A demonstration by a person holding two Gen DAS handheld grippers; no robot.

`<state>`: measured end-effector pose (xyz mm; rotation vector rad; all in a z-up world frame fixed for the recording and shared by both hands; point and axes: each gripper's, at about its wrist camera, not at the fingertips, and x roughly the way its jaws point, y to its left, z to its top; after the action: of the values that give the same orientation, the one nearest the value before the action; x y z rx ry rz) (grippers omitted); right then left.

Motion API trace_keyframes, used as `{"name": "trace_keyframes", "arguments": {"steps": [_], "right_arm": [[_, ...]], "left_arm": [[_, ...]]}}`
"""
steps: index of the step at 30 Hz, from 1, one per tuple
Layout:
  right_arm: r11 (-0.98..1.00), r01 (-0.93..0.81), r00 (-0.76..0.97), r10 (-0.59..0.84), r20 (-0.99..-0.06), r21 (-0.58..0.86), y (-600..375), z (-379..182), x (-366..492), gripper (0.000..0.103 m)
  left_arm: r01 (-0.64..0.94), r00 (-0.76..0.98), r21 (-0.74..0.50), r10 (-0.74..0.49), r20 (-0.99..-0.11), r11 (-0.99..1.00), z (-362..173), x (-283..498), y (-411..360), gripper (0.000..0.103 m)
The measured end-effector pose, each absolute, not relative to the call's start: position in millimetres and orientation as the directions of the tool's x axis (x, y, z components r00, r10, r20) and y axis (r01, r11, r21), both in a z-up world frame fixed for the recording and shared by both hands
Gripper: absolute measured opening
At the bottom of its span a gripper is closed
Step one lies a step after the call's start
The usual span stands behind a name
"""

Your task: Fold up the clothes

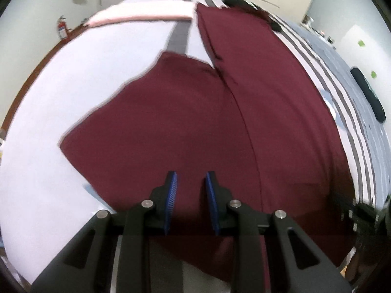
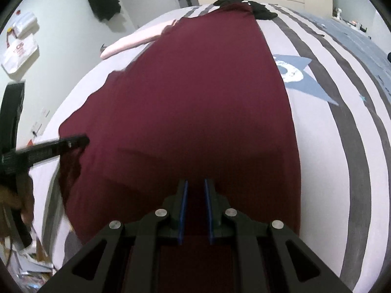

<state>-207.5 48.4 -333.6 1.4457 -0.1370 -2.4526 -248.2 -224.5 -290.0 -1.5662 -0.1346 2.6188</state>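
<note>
Striped bedsheet (image 2: 330,112), maroon garment (image 2: 195,97), white walls (image 1: 31,19)

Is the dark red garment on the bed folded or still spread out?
Mostly spread: the dark red garment lies flat across the bed, no fold across it.

A garment (image 2: 195,102) lies spread lengthwise on the bed (image 2: 330,158). Beyond its far end sits a bundle of clothes (image 2: 244,5); to its far left lies a folded cloth (image 1: 141,14). The left gripper (image 1: 191,178) and right gripper (image 2: 196,185) stand side by side over the garment's near end.
</note>
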Motion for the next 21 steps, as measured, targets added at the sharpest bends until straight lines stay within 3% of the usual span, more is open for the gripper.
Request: {"name": "trace_keyframes", "arguments": {"steps": [8,14,21], "right_arm": [[-0.932,0.268,-0.383,-0.335,-0.861,0.243,51,-332,-184,0.013],[-0.921,0.281,-0.343,-0.359,-0.868,0.27,53,-321,-189,0.013],[-0.929,0.26,-0.399,-0.352,-0.847,0.263,57,-302,-225,0.013]], "left_arm": [[0.088,-0.545,-0.09,0.028,-0.838,-0.992,-271,-287,-260,0.026],[0.193,-0.459,-0.097,-0.002,-0.888,-0.976,-317,-282,-287,0.029],[0.252,-0.478,-0.065,-0.066,-0.876,-0.966,-300,-283,-299,0.029]]}}
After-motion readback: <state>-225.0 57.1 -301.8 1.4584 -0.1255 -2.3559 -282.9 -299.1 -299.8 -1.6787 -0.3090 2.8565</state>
